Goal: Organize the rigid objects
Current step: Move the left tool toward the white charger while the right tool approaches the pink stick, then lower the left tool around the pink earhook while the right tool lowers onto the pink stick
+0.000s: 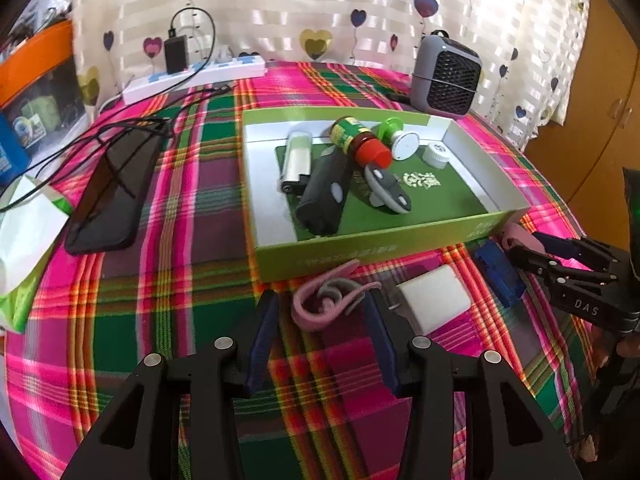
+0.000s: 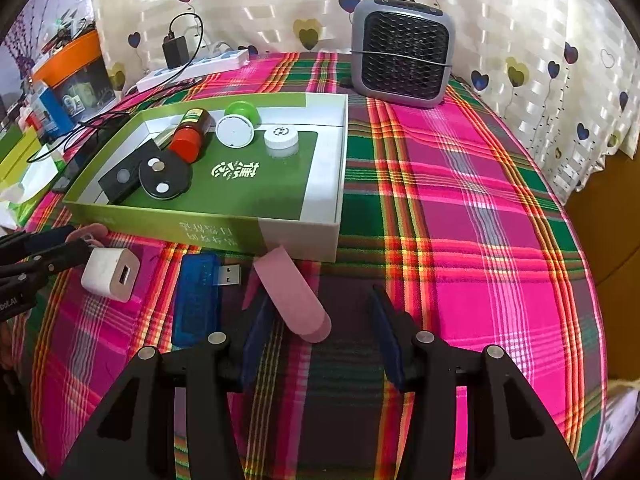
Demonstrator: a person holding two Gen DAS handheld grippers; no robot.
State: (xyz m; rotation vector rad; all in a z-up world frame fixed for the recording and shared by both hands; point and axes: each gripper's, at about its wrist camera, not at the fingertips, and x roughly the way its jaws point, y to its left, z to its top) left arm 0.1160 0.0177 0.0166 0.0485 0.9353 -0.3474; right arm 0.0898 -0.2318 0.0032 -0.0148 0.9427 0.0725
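A green and white box (image 1: 360,236) (image 2: 224,236) holds a red-capped brown bottle (image 1: 356,140), a black block (image 1: 322,196), a silver case (image 1: 297,158), a round grey remote (image 1: 390,190) and white lids. In front of the box lie a pink strap loop (image 1: 320,306), a white charger cube (image 1: 434,302) (image 2: 110,274) and a blue USB stick (image 1: 500,276) (image 2: 198,300). My left gripper (image 1: 322,296) (image 2: 76,242) stands open around the pink loop. My right gripper (image 2: 320,296) (image 1: 520,246) is open, with a flat pink piece (image 2: 294,296) lying by its left finger.
A grey fan heater (image 2: 402,52) stands at the back of the plaid-covered table. A white power strip (image 1: 192,76) with a black adapter, cables and a black phone (image 1: 114,192) lie at the left. A green tissue pack (image 1: 24,256) sits at the left edge; a wooden cabinet stands right.
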